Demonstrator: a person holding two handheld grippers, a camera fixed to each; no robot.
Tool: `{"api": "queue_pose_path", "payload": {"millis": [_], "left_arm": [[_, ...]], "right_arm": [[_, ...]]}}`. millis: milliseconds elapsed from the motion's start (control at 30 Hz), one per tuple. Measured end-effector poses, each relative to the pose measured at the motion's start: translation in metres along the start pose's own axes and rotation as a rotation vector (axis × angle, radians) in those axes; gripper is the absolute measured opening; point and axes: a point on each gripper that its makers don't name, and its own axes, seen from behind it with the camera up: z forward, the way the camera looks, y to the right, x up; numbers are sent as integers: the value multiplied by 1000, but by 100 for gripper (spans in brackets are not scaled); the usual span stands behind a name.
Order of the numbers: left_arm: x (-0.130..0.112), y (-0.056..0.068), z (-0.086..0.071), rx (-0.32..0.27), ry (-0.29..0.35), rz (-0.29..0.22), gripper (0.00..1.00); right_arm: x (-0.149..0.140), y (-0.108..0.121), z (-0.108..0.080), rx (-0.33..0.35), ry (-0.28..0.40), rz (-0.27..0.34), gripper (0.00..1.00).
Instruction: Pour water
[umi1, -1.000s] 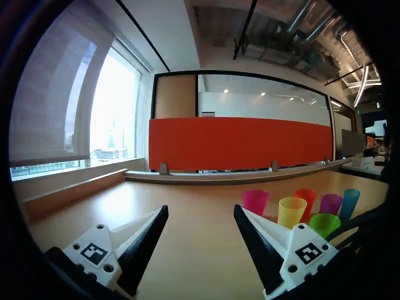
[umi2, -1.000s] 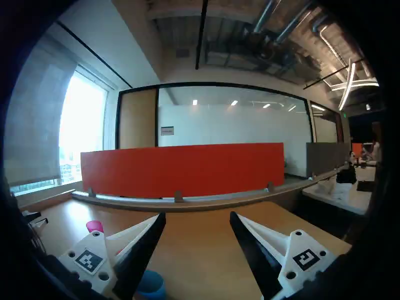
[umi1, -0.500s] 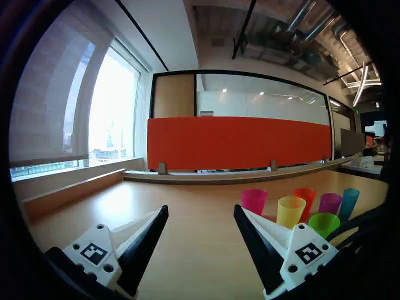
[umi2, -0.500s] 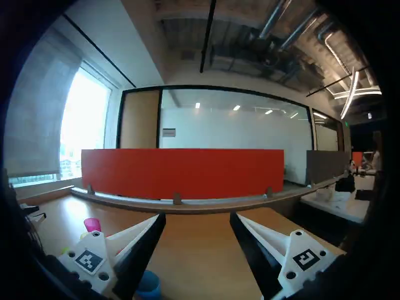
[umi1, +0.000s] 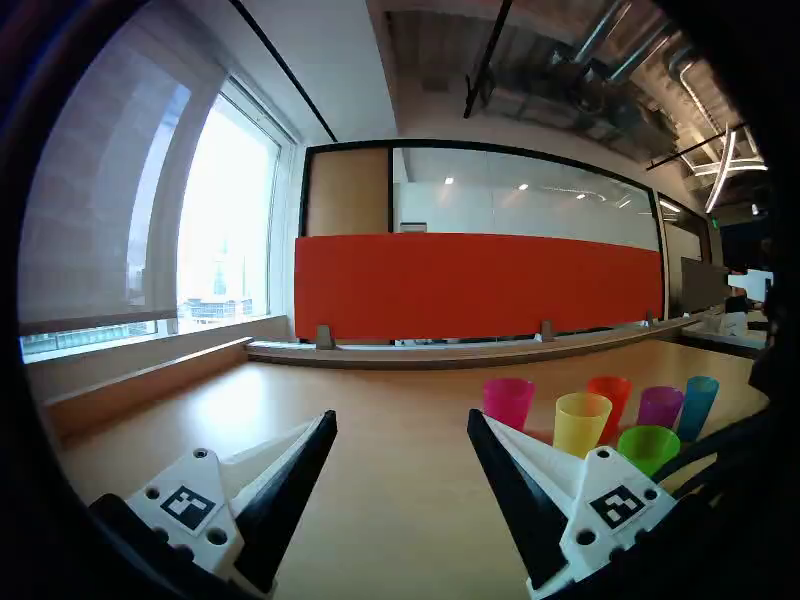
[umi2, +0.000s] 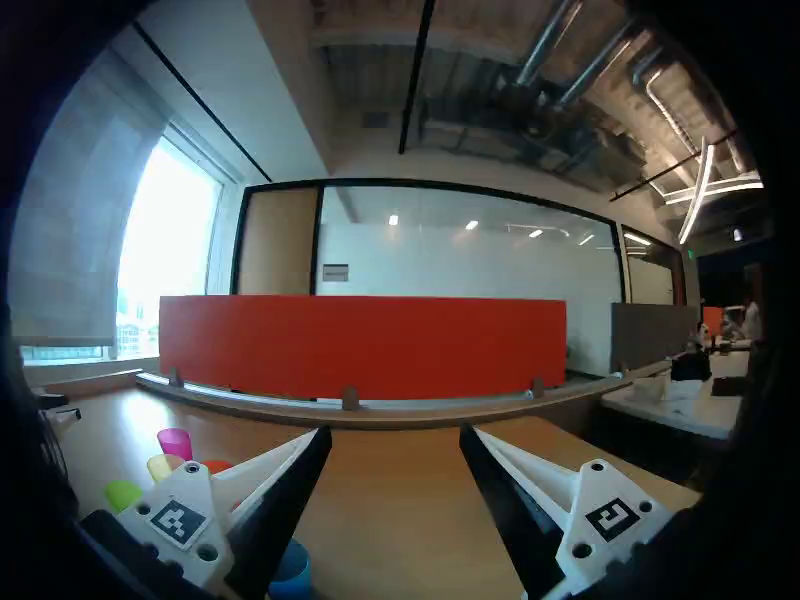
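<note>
Wooden table (umi1: 390, 520) bearing six upright plastic cups, clustered near the left gripper (umi1: 401, 415) on its right side: pink cup (umi1: 508, 402), yellow cup (umi1: 582, 422), orange cup (umi1: 610, 392), purple cup (umi1: 660, 405), blue cup (umi1: 700, 405), green cup (umi1: 648, 445).

Left gripper: fingers wide, empty.

Right gripper (umi2: 395, 431): fingers wide, empty; cups low at its left.

Markings: square black-and-white tags (umi1: 188, 505) on the fingers; wall sign (umi2: 335, 272), too small to read.
</note>
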Motion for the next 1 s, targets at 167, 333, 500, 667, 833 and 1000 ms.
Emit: {"api": "queue_pose_path", "payload": {"millis": [167,333,500,667,833,1000], "left_arm": [[0,0,0,0,0,0,97],[0,-1,0,0,0,0,97],[0,-1,0,0,0,0,97],[0,-1,0,0,0,0,97],[0,-1,0,0,0,0,97],[0,-1,0,0,0,1,97]], "right_arm": [[-20,4,-1,4,1,5,99],[-38,7,-2,1,-20,5,99],[-51,8,-3,2,-24,-16,99],[-65,6,0,3,-41,-9,99],[-75,6,1,8,-52,13,100],[-81,6,2,17,-54,35,99]]}}
